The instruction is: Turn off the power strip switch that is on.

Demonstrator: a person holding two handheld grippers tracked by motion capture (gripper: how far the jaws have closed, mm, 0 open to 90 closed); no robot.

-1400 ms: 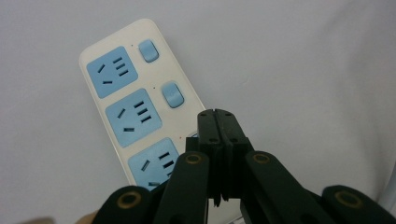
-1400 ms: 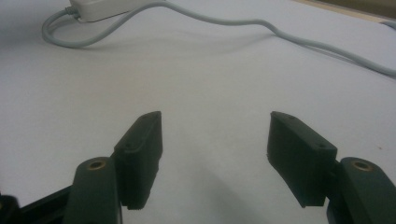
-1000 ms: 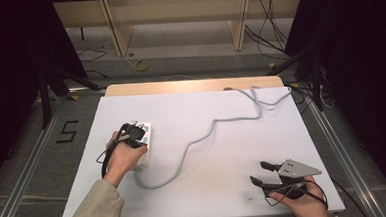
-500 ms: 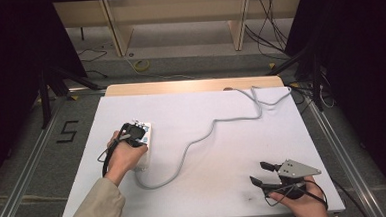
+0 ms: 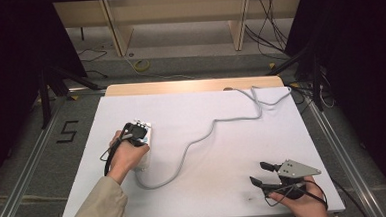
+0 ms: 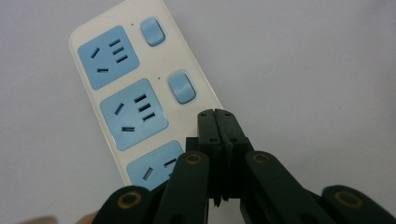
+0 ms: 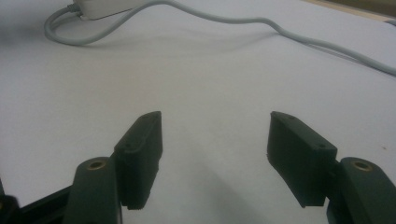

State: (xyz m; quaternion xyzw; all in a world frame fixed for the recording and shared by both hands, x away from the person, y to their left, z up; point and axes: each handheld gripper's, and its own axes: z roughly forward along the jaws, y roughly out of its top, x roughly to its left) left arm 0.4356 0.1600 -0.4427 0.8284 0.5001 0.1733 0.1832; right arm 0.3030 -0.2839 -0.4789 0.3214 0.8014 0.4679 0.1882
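Note:
A white power strip (image 6: 140,88) with light-blue sockets and blue rocker switches lies on the white table (image 5: 206,113) at the left. My left gripper (image 6: 218,116) is shut, its tips over the strip's right side just below the second switch (image 6: 181,87). In the high view the left gripper (image 5: 136,131) sits on top of the strip (image 5: 146,133). The strip's grey cable (image 5: 210,132) loops across the table toward the far right. My right gripper (image 5: 262,174) rests open near the front right edge, nothing between its jaws (image 7: 212,154).
The grey cable (image 7: 224,21) curves across the table ahead of the right gripper. A wooden edge (image 5: 195,86) runs along the table's far side, with shelving and floor cables beyond. Metal rails flank the table.

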